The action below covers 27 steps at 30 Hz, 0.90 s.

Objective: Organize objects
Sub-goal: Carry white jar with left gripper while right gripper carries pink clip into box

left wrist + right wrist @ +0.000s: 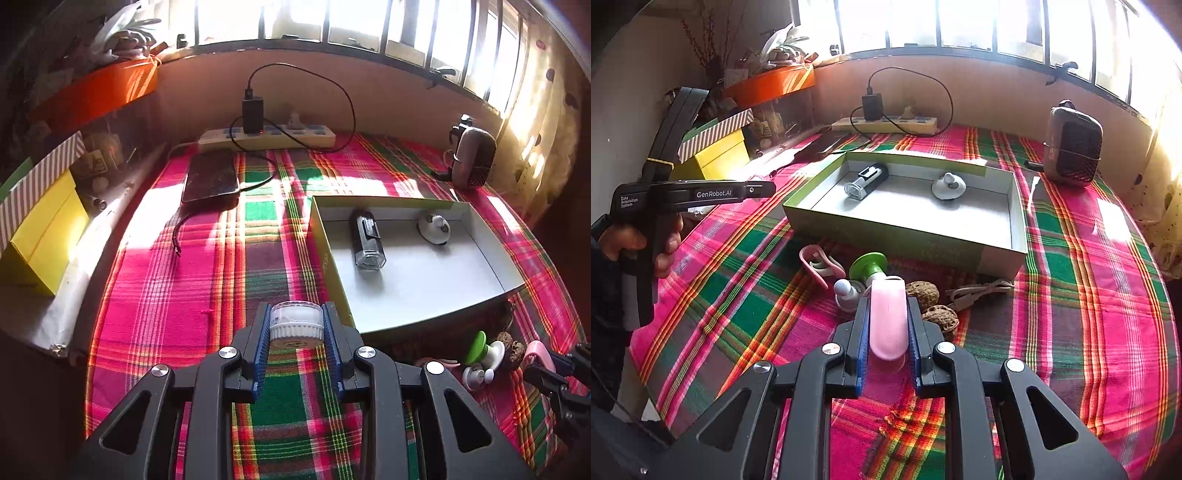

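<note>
Plaid cloth [1071, 295]: I see it covering the table
Box [1019, 221]: open, holding a black bottle [866, 181] and a white piece [948, 186]
Left gripper [296, 325]: I have its fingers pinching a small clear jar [295, 321] above the cloth
Right gripper [888, 325]: I have its fingers clamped on a pink clip [888, 321]

Bench cloth [1089, 280]: plaid of magenta, green and maroon, with thin yellow and orange lines. Open box [886, 236]: green outside, white inside. In it, a black and clear torch [365, 236] and a white round piece [434, 227]. Near the box's front edge: pink clip [812, 258], green and white knob [868, 264], brown walnuts [923, 291]. Left gripper [296, 325]: black, blue fingers [258, 354], on a clear, white-capped jar [295, 321]. Right gripper [888, 328]: same colours, on a pale pink piece [888, 321]. Bench's left edge: yellow box [48, 236], striped box [716, 134], orange box [96, 96].
</note>
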Tool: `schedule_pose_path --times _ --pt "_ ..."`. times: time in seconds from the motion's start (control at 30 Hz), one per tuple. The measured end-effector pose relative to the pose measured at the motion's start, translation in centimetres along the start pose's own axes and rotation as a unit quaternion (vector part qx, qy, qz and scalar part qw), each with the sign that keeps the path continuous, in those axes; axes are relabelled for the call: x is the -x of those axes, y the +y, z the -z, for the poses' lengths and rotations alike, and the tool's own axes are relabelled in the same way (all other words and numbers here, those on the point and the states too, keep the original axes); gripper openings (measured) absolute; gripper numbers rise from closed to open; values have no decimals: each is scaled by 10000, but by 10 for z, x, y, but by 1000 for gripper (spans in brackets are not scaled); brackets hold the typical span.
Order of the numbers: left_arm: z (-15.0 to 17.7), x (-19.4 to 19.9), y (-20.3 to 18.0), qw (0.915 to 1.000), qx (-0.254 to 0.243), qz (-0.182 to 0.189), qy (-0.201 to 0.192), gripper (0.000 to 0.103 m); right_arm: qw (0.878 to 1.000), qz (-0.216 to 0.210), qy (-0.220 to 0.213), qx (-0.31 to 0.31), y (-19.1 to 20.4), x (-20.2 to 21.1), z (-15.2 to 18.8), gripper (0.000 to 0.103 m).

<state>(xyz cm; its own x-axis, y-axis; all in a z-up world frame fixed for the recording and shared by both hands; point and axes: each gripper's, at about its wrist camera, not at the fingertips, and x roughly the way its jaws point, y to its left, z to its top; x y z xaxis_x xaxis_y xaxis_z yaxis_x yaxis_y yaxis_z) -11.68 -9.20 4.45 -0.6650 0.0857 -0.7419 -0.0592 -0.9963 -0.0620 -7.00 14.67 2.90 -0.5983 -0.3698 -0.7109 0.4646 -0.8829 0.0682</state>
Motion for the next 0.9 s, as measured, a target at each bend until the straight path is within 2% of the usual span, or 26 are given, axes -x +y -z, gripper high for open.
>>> schedule_pose_path --times 0.47,0.9 --pt "-17 12 -30 9996 -112 225 -163 25 9995 233 -157 -159 -29 8 -32 19" --pt "-47 -13 -60 9988 -146 454 -70 25 9986 390 -46 -343 -57 -22 -76 19"
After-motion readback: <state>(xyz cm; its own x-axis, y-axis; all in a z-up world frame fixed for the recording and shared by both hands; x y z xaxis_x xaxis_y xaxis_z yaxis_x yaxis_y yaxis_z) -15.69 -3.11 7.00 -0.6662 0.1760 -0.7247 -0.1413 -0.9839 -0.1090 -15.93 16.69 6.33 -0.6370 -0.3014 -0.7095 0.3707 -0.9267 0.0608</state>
